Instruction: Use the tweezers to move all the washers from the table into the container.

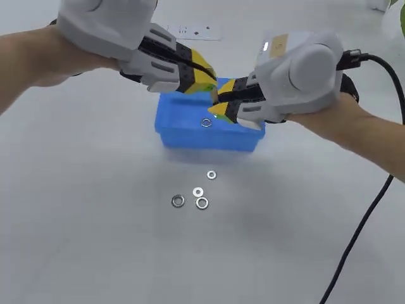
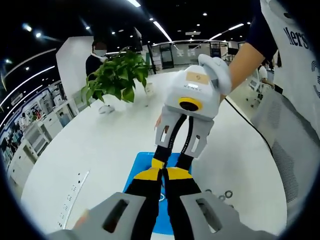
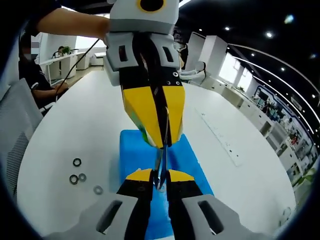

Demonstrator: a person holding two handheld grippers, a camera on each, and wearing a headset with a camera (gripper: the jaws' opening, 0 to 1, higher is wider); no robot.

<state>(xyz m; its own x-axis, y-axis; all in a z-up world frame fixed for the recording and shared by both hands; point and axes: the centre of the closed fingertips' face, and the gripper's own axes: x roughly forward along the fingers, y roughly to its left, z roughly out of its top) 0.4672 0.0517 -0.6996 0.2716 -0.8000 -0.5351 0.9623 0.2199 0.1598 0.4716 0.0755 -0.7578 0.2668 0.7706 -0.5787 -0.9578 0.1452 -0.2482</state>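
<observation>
Several steel washers [image 1: 198, 192] lie on the white table in front of a blue container [image 1: 190, 140], and one washer [image 1: 206, 122] lies inside it. Over the container my left gripper [image 1: 212, 79] and right gripper [image 1: 218, 107] meet tip to tip. In the right gripper view, thin metal tweezers [image 3: 161, 160] run from the shut yellow jaws of the left gripper [image 3: 162, 144] down into my right gripper [image 3: 160, 176], which is also shut on them. The left gripper view shows my left gripper [image 2: 162, 174] shut, nose to nose with the right gripper [image 2: 170, 162].
A black cable [image 1: 361, 234] trails from the right gripper down the table's right side. A white power strip [image 1: 193, 30] lies at the far edge. A potted plant [image 2: 117, 75] stands further off on the table. People sit or stand in the background.
</observation>
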